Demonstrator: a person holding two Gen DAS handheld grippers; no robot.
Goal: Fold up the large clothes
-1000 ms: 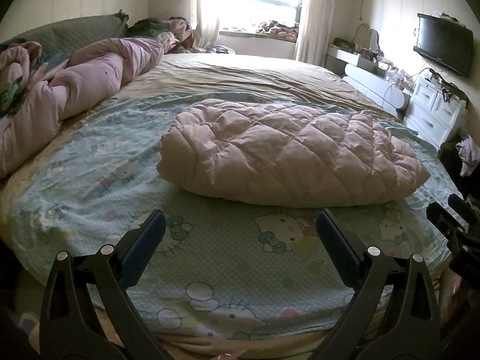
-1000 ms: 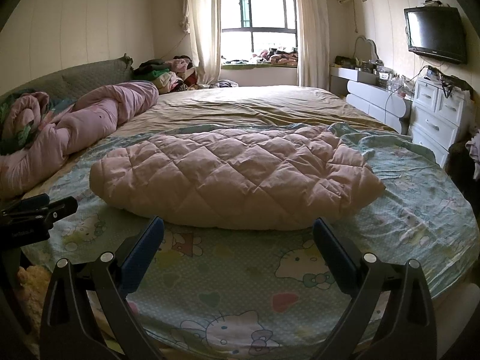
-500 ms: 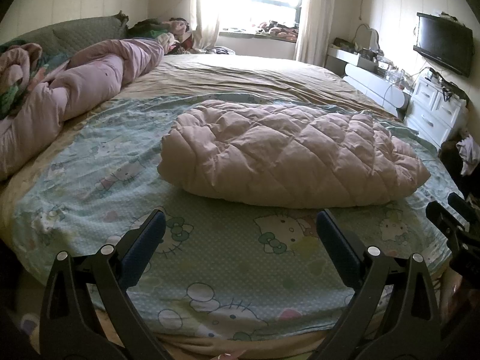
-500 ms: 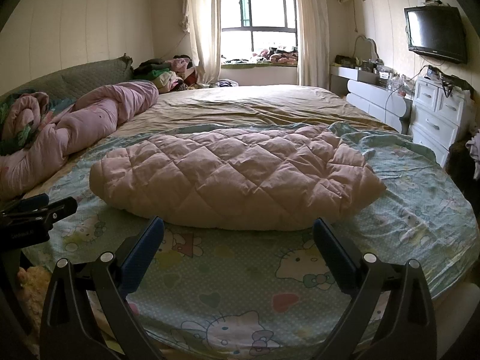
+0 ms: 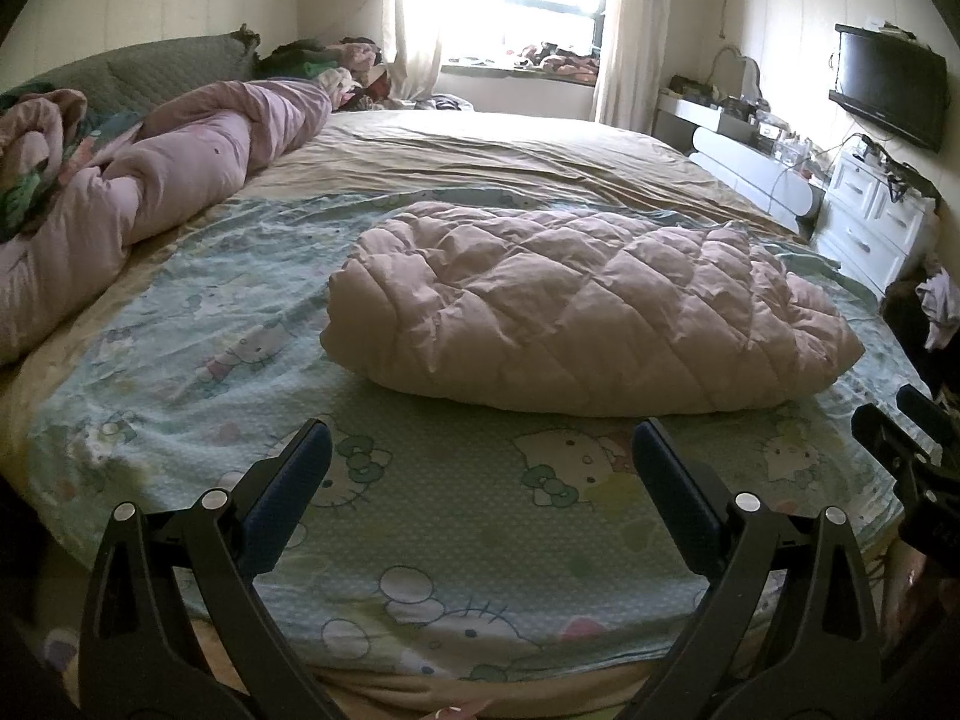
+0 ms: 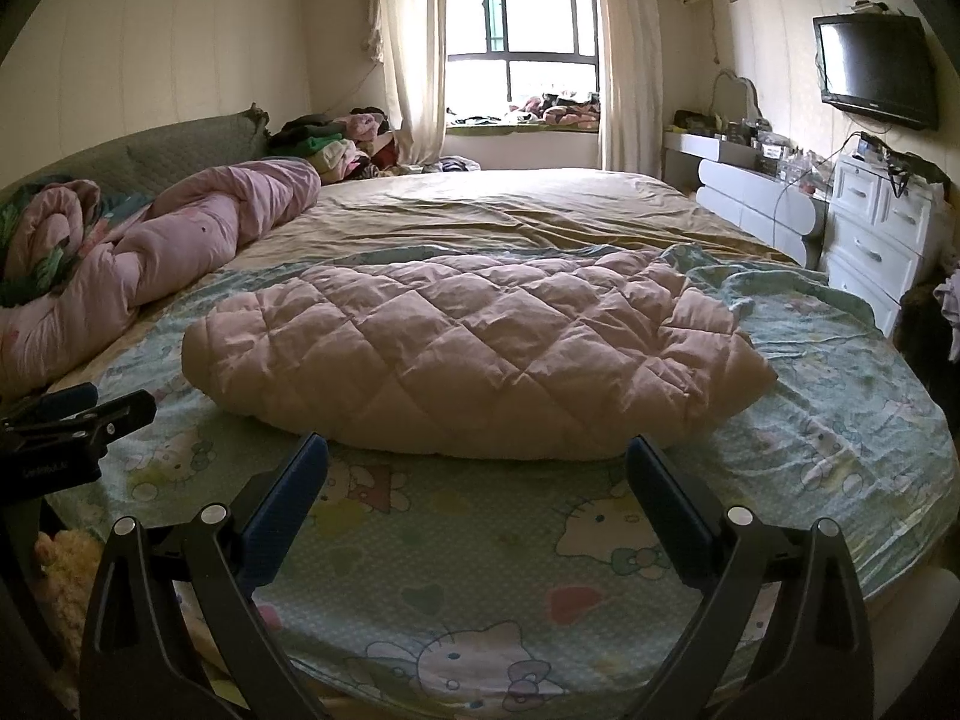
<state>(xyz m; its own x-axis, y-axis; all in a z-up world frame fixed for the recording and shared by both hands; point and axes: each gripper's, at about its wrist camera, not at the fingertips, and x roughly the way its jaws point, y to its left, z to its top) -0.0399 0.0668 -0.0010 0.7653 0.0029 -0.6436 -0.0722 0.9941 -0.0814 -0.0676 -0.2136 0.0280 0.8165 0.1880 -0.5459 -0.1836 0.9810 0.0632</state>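
A pink quilted padded garment [image 5: 576,306] lies folded into a thick bundle on the pale green cartoon-print sheet [image 5: 420,516] of the bed. It also shows in the right wrist view [image 6: 474,360]. My left gripper [image 5: 480,444] is open and empty, hovering over the sheet just short of the bundle's near edge. My right gripper [image 6: 477,450] is open and empty, its tips close to the bundle's near edge. The left gripper shows at the left of the right wrist view [image 6: 78,426]. The right gripper shows at the right edge of the left wrist view [image 5: 900,438].
A rolled pink duvet [image 6: 180,240] lies along the left of the bed by the headboard [image 6: 168,150]. White drawers [image 6: 882,240] and a wall TV [image 6: 876,72] stand to the right. Clothes are piled near the window [image 6: 522,48].
Both grippers have stayed open and empty with only slight drift. The folded bundle has not moved.
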